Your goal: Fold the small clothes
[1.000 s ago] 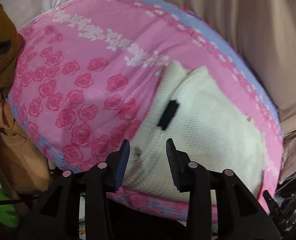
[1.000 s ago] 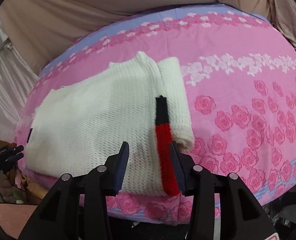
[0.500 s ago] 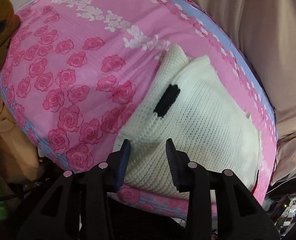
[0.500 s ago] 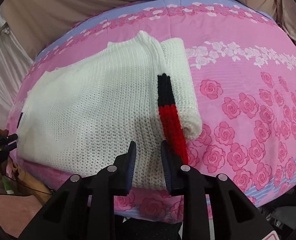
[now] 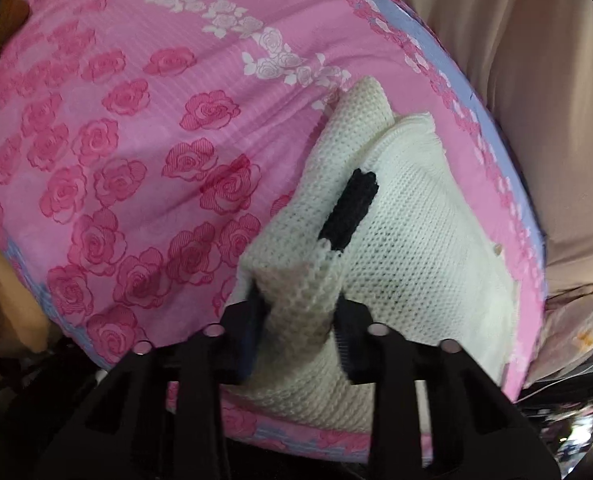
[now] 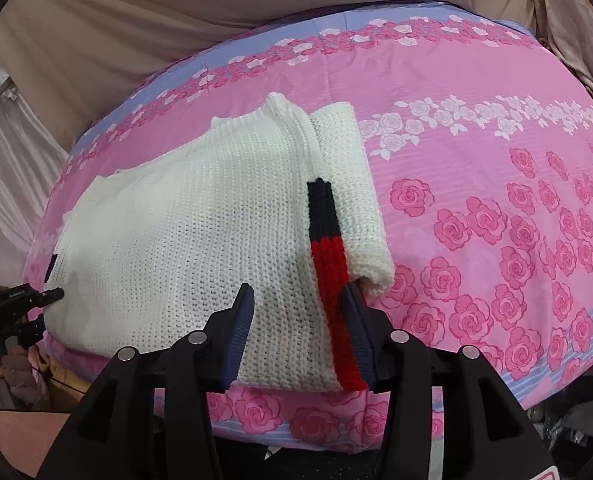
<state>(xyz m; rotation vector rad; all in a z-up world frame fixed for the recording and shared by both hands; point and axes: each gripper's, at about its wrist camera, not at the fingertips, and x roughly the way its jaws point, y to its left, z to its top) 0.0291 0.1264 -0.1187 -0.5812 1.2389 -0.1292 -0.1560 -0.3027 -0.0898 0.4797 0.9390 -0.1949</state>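
A white knit sweater point(image 6: 200, 240) with a black and red stripe point(image 6: 328, 264) lies on a pink rose-patterned sheet point(image 6: 476, 152). One sleeve is folded along its right side. My left gripper point(image 5: 300, 320) is shut on a bunched corner of the sweater point(image 5: 304, 292), lifted off the sheet. A black patch point(image 5: 350, 208) shows just beyond it. My right gripper point(image 6: 298, 312) is open, its fingers either side of the sweater's near hem by the red stripe. The left gripper also shows at the left edge of the right wrist view point(image 6: 24, 300).
Beige cloth point(image 6: 176, 20) hangs behind the bed. Brown and tan fabric point(image 5: 0, 264) lies off the sheet's left edge. Clutter lies below the sheet's near edge in both views.
My left gripper moved in and closed on the sweater's corner, lifting it into a bunch. My right gripper narrowed half a second ago and has opened wider again at the hem.
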